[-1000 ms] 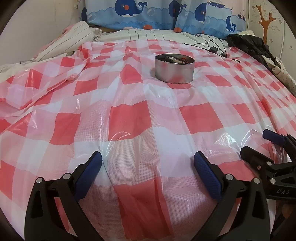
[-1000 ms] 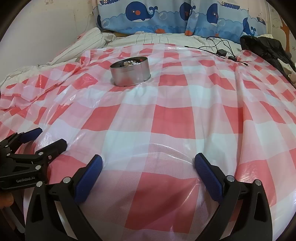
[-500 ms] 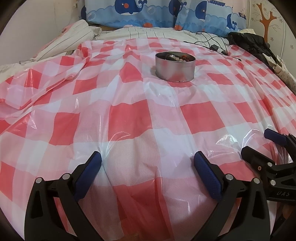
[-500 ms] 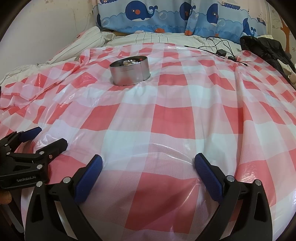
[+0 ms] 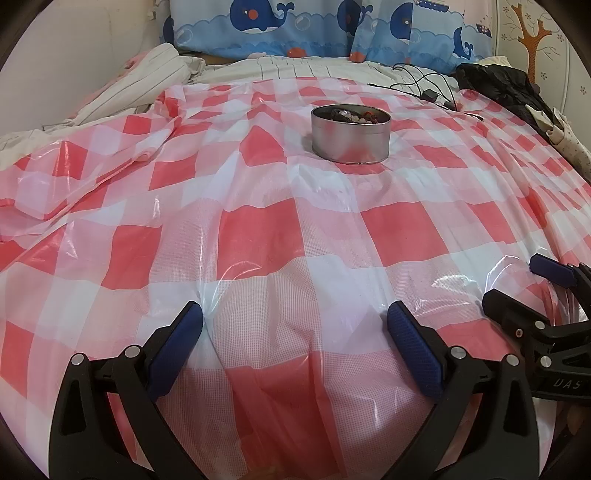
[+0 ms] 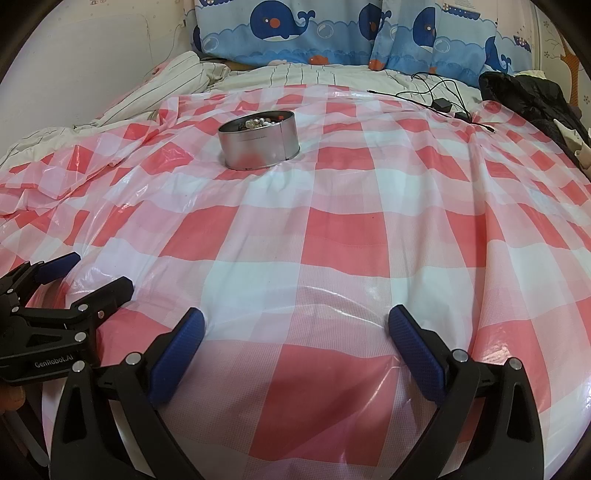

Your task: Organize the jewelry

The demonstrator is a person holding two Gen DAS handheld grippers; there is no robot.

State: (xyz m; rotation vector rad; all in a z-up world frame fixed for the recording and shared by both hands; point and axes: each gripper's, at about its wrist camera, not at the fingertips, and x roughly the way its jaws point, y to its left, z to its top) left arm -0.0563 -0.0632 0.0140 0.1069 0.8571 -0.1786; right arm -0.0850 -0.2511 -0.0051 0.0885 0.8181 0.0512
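Observation:
A round silver tin holding beads and jewelry sits on the red-and-white checked plastic sheet, far ahead of both grippers; it also shows in the right wrist view. My left gripper is open and empty, low over the sheet near its front. My right gripper is open and empty, beside the left one. In the left wrist view the right gripper shows at the right edge. In the right wrist view the left gripper shows at the left edge.
Whale-print pillows and a striped blanket lie at the back. A black cable with an adapter and a black garment lie at the back right. A white wall is at the left.
Both grippers have shifted slightly toward the tin, which sits a little lower and larger in both views. Both stay open and empty.

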